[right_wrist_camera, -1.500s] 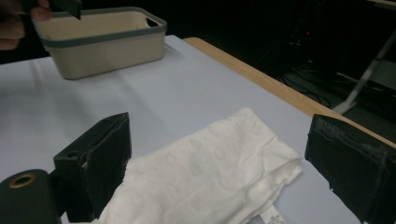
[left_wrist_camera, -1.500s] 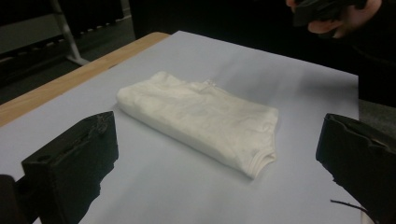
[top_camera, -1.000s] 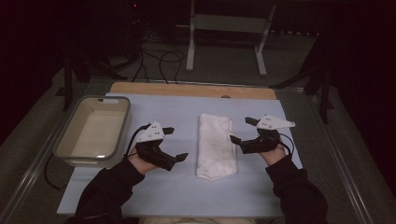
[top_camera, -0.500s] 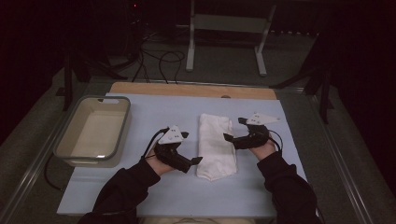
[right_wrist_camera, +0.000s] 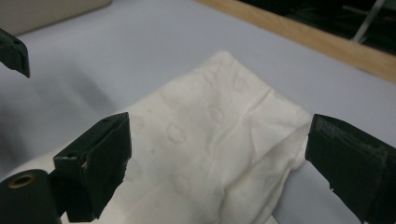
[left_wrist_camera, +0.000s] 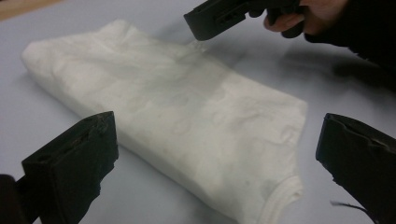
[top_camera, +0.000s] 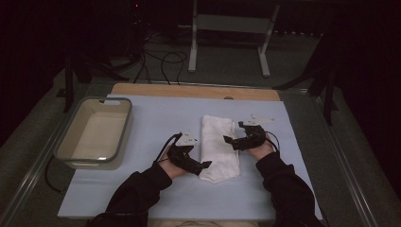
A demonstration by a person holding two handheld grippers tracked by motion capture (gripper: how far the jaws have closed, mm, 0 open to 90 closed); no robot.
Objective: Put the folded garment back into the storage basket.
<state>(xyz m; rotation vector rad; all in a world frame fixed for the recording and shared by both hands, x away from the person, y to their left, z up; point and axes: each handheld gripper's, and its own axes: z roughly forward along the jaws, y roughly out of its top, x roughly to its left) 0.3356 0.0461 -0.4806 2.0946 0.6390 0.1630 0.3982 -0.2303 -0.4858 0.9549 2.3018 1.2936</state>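
White folded terry towel (top_camera: pixel 219 147) lies flat mid-desk on the pale blue mat (top_camera: pixel 156 118), the left tool (top_camera: pixel 202 166) and right tool (top_camera: pixel 230 140) flanking it — both wide open, gripping nothing — so the approach looks underway, and next each must close on an edge.

The place looks like a lab or recording rig rather than a home; a wooden-edged table (top_camera: pixel 194 91) is covered by a pale blue mat (top_camera: pixel 156 118) and stands in a dark room; black cables (top_camera: pixel 156 56) trail over the grey floor behind it; a white metal stand (top_camera: pixel 229 28) rises beyond; dark tripod-like legs (top_camera: pixel 71 80) flank the table on both sides.
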